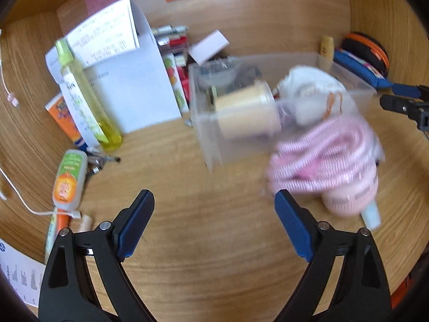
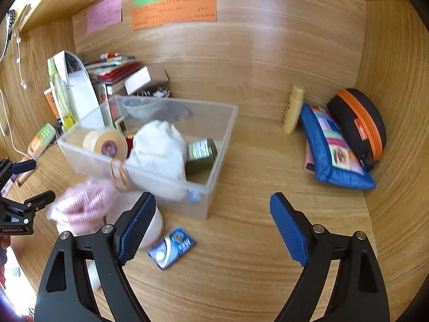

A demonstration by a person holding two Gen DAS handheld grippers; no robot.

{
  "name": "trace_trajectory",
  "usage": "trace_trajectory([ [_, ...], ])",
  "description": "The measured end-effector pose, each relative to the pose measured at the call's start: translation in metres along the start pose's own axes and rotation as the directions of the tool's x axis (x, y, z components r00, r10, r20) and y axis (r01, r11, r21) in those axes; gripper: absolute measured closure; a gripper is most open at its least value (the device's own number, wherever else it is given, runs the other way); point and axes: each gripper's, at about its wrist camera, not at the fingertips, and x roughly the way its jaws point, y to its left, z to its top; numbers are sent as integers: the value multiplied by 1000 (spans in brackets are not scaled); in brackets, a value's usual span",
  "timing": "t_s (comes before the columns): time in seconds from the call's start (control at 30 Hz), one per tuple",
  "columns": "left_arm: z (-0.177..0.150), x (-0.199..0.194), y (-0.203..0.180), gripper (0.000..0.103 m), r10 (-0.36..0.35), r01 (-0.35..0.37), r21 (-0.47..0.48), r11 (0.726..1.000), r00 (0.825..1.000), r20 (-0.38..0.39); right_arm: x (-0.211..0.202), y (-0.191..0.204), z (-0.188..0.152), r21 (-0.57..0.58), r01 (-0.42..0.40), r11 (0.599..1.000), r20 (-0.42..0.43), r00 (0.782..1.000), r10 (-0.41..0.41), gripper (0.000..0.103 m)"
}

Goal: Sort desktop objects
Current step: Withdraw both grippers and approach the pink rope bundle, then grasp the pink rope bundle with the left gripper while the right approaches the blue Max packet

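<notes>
A clear plastic bin [image 2: 211, 185] stands on the wooden desk and holds a cream round tub [image 2: 106, 142], a white cloth pouch [image 2: 158, 150] and a dark green can [image 2: 201, 153]; the bin also shows in the left wrist view [image 1: 206, 139]. A bag of pink coiled cord [image 1: 324, 161] lies blurred in front of the bin, over a pale pink jar [image 1: 351, 198]. My left gripper [image 1: 214, 220] is open and empty, just left of the pink bag. My right gripper [image 2: 211, 222] is open and empty, in front of the bin. A small blue packet [image 2: 171, 247] lies by its left finger.
Papers [image 1: 128, 80], a yellow-green spray bottle [image 1: 88, 96], an orange tube and a small sanitiser bottle [image 1: 69, 179] lie at the left. A blue patchwork pouch [image 2: 332, 150], a black-and-orange case [image 2: 359, 123] and a cream bottle [image 2: 293, 110] sit at the right wall.
</notes>
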Motion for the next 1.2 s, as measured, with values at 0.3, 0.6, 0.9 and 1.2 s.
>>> trace_trajectory([
  [0.3, -10, 13, -28, 11, -57, 63, 119, 991, 997, -54, 11, -11, -25, 3, 33, 999, -100, 994, -33, 18],
  [0.6, 3, 28, -46, 11, -74, 83, 160, 984, 995, -65, 10, -9, -43, -40, 30, 999, -154, 987, -36, 18],
  [0.9, 18, 21, -55, 11, -92, 95, 171, 981, 995, -27, 17, 2, -49, -101, -10, 995, -188, 982, -9, 18],
  [1.2, 37, 18, -71, 11, -121, 115, 176, 978, 992, 26, 28, 15, -46, -177, -50, 983, -215, 977, 11, 18],
])
